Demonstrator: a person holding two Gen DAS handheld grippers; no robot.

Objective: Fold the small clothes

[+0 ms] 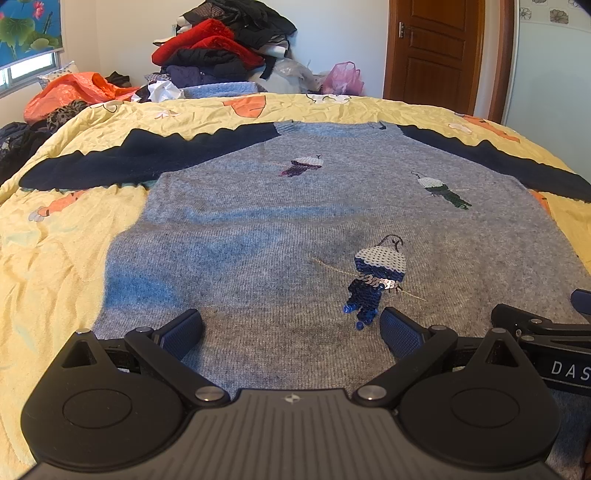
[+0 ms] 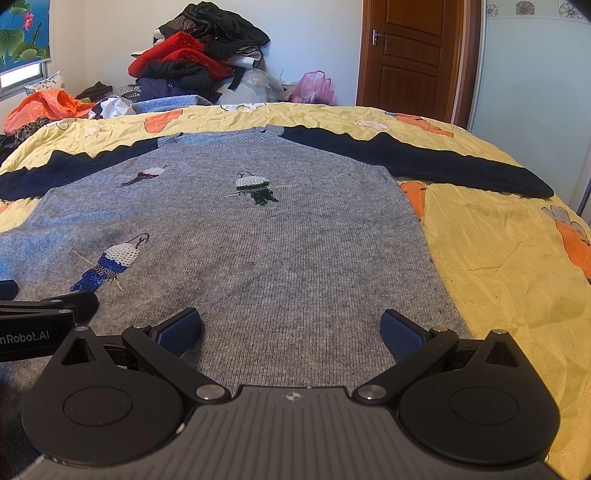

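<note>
Both the left gripper (image 1: 291,326) and the right gripper (image 2: 291,326) hover with jaws spread wide and empty over the hem end of the grey sweater (image 1: 295,229), spread flat on the yellow quilt (image 1: 55,251), so each should probably pinch one hem corner squarely.

A wide bed under a crinkled yellow quilt with orange flower prints (image 1: 55,236) fills the room. At twelve o'clock, a heap of red and black clothes (image 1: 221,44) leans against the white wall (image 2: 314,37); at one o'clock stands a brown panelled wooden door (image 2: 410,55), and at ten o'clock a daylit window with a blue lotus-print blind (image 1: 26,33).
</note>
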